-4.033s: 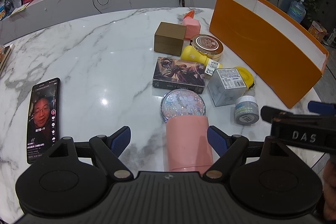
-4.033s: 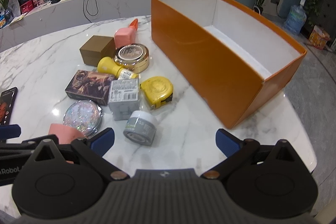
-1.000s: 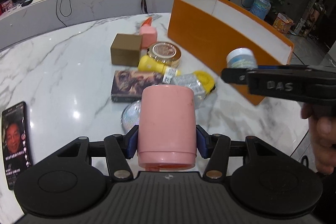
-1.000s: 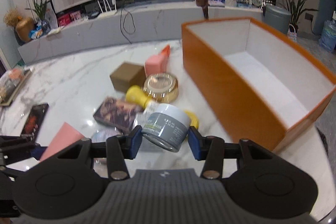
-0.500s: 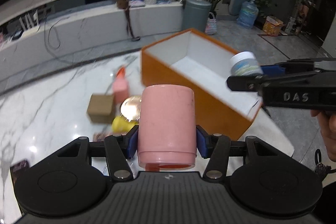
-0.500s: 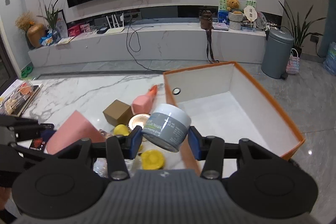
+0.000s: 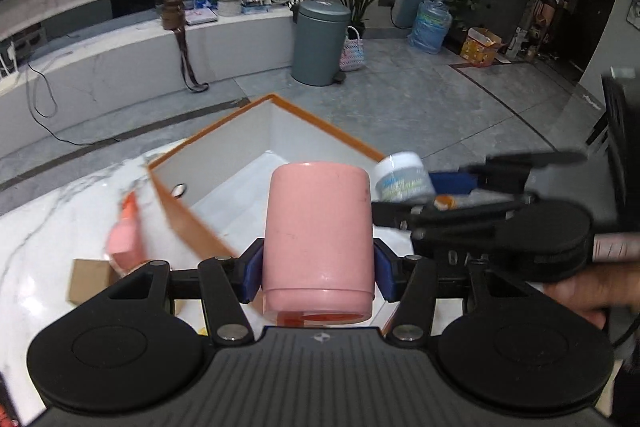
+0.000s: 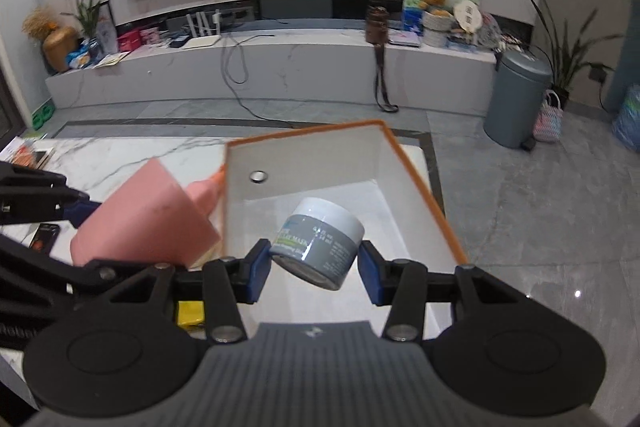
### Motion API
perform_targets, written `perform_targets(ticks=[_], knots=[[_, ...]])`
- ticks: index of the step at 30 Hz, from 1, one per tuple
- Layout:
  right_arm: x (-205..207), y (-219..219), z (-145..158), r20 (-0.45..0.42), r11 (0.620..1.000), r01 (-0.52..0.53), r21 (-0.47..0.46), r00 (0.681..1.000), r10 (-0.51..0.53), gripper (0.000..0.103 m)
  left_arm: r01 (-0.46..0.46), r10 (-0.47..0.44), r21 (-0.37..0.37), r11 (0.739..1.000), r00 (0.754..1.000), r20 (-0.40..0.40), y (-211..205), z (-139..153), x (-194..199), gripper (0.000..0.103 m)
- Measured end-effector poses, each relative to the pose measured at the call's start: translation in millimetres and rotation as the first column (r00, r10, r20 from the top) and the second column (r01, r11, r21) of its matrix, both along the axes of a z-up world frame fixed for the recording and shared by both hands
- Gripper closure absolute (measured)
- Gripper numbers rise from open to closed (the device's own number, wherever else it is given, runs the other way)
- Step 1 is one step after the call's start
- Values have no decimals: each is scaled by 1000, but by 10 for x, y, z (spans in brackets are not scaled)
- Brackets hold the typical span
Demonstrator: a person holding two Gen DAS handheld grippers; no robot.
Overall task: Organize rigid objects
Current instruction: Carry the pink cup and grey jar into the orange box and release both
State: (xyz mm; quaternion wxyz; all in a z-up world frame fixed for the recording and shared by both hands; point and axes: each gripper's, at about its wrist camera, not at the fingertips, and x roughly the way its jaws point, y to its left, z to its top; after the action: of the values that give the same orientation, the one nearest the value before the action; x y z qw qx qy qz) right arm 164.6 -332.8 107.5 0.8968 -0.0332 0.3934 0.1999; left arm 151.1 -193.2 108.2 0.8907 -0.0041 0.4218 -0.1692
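My left gripper (image 7: 318,269) is shut on a pink cup (image 7: 318,239) and holds it above the near end of the orange box (image 7: 192,223), which has a white inside. My right gripper (image 8: 314,269) is shut on a grey cream jar with a white lid (image 8: 318,243) and holds it tilted over the open orange box (image 8: 420,179). The jar (image 7: 402,179) and the right gripper (image 7: 452,187) show at the right of the left wrist view. The pink cup (image 8: 148,219) shows at the left of the right wrist view, beside the box wall.
On the marble table (image 7: 48,227) left of the box lie a pink bottle with an orange cap (image 7: 124,231) and a brown box (image 7: 86,281). A yellow item (image 8: 190,311) lies under my right gripper. A phone (image 8: 44,235) lies at the left. A grey bin (image 8: 518,99) stands on the floor.
Both grippers have lifted their objects from the table and carried them to the orange box. The jar now hangs over the box's inside and the cup over its near end.
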Motion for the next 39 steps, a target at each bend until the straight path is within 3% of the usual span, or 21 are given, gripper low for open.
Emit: perform_targets(ticks=[3,6,12,24,33,39], knots=[[117,-157,-137,-25,999,36,30,999,-35,56,-8,7,-17,1000,1000,-26,-103,-66,217,41],[221,-211,-299,-47,998,56,-11,997,-57,56,-34,33,-29,999,998,-52,-169,-157,406,41],[346,-246,-660,-99,998,-2,-64,995,-4,56,-125,108,-100,987,981,-163,-152,-501,806,41],[420,-121,-945,-161,973,-188,-136,973,165,56,-136,139,27,990,952,-271,-355,-1013,992,41],[505,-125,-1050,-217,967,-197,-161,963,161,56,-111,122,56,992,950,-286,-462,-1144,937,41],[584,-78,-1062,-225,961,-207,-183,961,164,56,-47,88,140,989,948,-304,-614,-1216,906,40]])
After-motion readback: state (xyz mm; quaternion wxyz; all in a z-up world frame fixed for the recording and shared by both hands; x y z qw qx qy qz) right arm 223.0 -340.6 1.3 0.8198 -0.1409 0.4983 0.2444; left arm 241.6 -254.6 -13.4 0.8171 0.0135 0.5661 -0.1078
